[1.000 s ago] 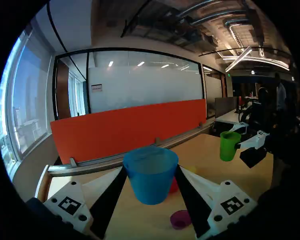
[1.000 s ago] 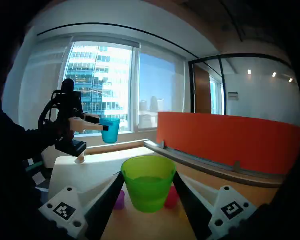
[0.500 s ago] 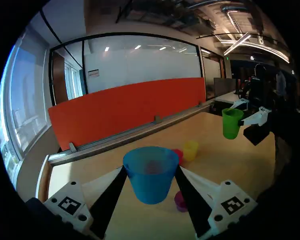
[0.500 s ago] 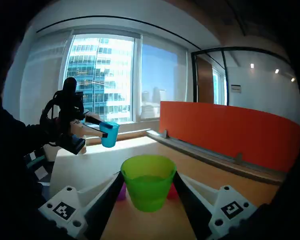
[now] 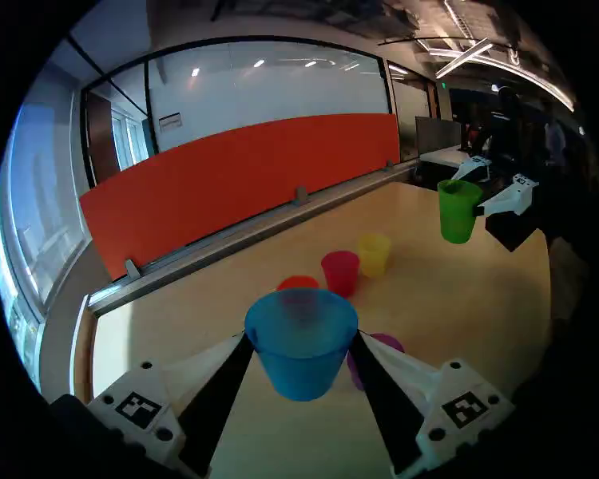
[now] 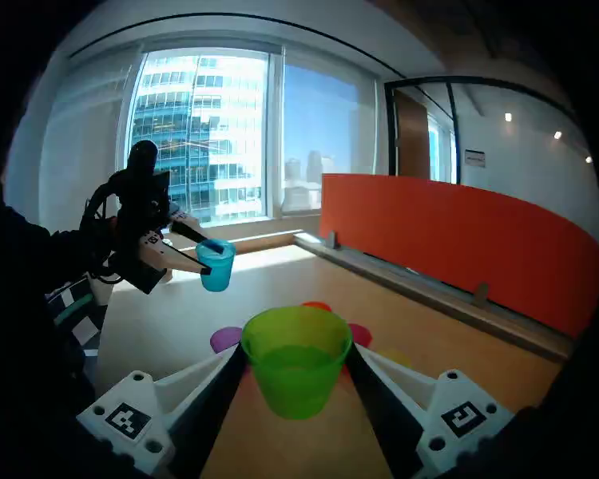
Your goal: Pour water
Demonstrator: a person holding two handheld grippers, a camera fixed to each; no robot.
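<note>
My left gripper (image 5: pixel 301 363) is shut on a blue cup (image 5: pixel 301 342), held upright above the wooden table (image 5: pixel 459 295). In the right gripper view that same blue cup (image 6: pixel 216 265) hangs at the left, in the left gripper (image 6: pixel 206 259) held by a hand. My right gripper (image 6: pixel 296 375) is shut on a green cup (image 6: pixel 296 369) that holds liquid. The left gripper view has the green cup (image 5: pixel 458 210) far right, in the right gripper (image 5: pixel 469 209). On the table stand a red cup (image 5: pixel 340 272), a yellow cup (image 5: pixel 374 254), an orange cup (image 5: pixel 298 283) and a purple cup (image 5: pixel 379 345).
An orange divider panel (image 5: pixel 243 184) and a metal rail (image 5: pixel 220 239) run along the table's far edge. Large windows (image 6: pixel 212 144) lie behind the left gripper. A dark sleeve (image 6: pixel 36 263) enters at the left. People stand in the dim background (image 5: pixel 531 136).
Both cameras have tilted downward, bringing the table and the small cups into view. The blue cup has dropped lower in the right gripper view. Both cups stay gripped.
</note>
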